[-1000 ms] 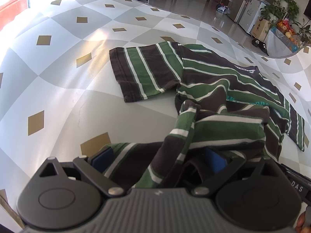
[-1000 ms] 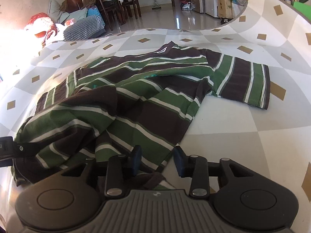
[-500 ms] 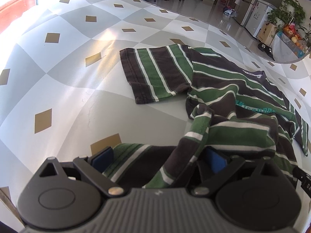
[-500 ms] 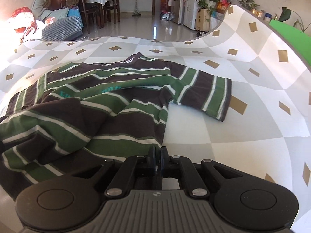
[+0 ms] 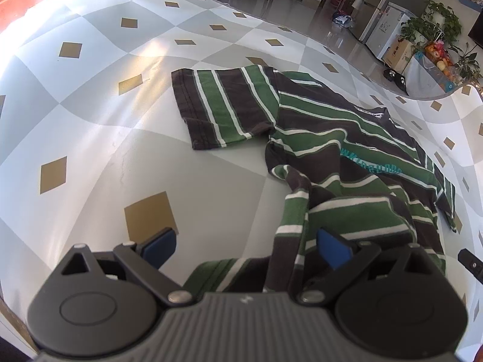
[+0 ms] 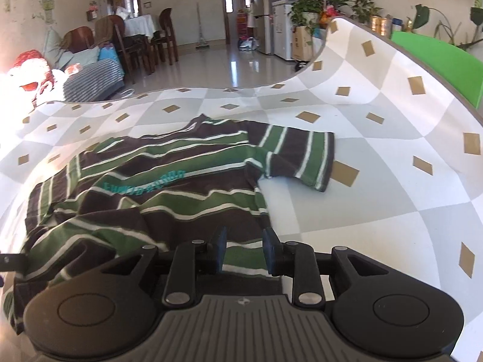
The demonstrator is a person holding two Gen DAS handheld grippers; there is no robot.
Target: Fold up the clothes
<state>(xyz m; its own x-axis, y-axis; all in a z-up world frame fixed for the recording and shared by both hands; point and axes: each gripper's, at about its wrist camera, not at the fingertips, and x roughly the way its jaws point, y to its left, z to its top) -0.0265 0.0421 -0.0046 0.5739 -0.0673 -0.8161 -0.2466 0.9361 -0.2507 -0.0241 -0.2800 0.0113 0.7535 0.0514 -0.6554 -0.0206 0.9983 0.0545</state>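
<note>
A brown and green striped T-shirt lies rumpled on the checked tablecloth, one sleeve spread flat to the left. My left gripper is open wide over the near hem; a fold of the shirt hangs against its right pad and nothing is pinched. In the right wrist view the shirt fills the left half. My right gripper hovers just above the hem with its jaws opening, a narrow gap between the pads; cloth shows under the gap, not pressed.
The tablecloth with gold diamonds stretches bare to the right of the shirt. A green panel rises past the far right edge. Beyond the table are chairs, a fridge and potted plants.
The right gripper closed fully, then parted again while lifting and drawing back from the shirt. In the left view the hem slid rightward, baring the left pad.
</note>
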